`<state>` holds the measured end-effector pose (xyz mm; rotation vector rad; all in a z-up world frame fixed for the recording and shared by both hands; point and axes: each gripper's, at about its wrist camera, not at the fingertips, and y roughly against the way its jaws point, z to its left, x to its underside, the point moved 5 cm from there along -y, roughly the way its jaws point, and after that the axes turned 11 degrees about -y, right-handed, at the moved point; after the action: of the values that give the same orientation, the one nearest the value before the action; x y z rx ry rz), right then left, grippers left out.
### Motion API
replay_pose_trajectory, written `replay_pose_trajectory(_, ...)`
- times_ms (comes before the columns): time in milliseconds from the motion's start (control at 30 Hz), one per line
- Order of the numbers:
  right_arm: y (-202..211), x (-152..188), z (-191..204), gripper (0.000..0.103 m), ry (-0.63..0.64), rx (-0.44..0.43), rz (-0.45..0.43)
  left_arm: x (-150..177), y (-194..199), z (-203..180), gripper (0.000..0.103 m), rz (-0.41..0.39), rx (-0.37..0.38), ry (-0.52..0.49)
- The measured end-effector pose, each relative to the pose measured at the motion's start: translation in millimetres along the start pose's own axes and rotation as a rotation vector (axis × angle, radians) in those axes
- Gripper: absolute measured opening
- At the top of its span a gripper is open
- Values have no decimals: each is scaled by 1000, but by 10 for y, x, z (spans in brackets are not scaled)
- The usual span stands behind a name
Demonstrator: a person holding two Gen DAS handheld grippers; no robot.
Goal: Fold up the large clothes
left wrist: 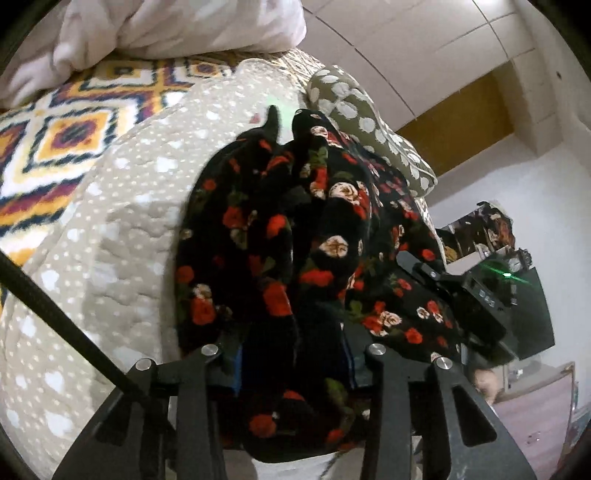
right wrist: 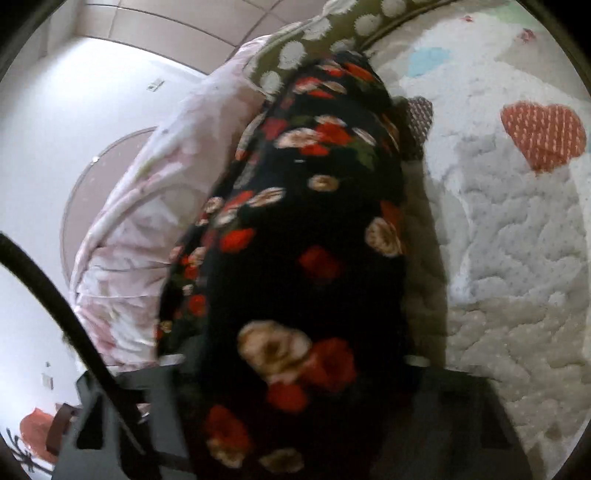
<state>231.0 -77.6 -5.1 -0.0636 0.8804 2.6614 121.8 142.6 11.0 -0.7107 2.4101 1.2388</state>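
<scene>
A large black garment with red and cream roses (left wrist: 295, 229) hangs bunched over a beige quilted bed cover (left wrist: 122, 236). My left gripper (left wrist: 293, 365) is shut on the garment's edge, with cloth draped over and between its jaws. The other gripper's black body (left wrist: 476, 299) shows at the right, against the same cloth. In the right wrist view the garment (right wrist: 295, 240) fills the middle and covers my right gripper (right wrist: 295, 369), which is shut on it; its fingertips are hidden under the cloth. The view is blurred.
A patterned orange and navy blanket (left wrist: 48, 136) and a pale pink duvet (left wrist: 177, 26) lie at the far left. A green polka-dot pillow (left wrist: 362, 114) lies beyond the garment. The quilt with a red heart patch (right wrist: 543, 133) spreads to the right. A black cable (right wrist: 74, 325) crosses the lower left.
</scene>
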Motion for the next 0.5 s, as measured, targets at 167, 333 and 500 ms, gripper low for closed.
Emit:
replay_pose_trajectory(167, 585, -154, 88, 47, 77, 0, -75, 3, -293, -637, 35, 33, 38, -73)
replay_pose_trajectory(333, 1257, -380, -112, 51, 131, 119, -168, 90, -774, -1198, 29, 109, 81, -114)
replay_pose_trajectory(500, 1217, -395, -565, 64, 56, 259, -150, 98, -848, -1156, 28, 121, 70, -80)
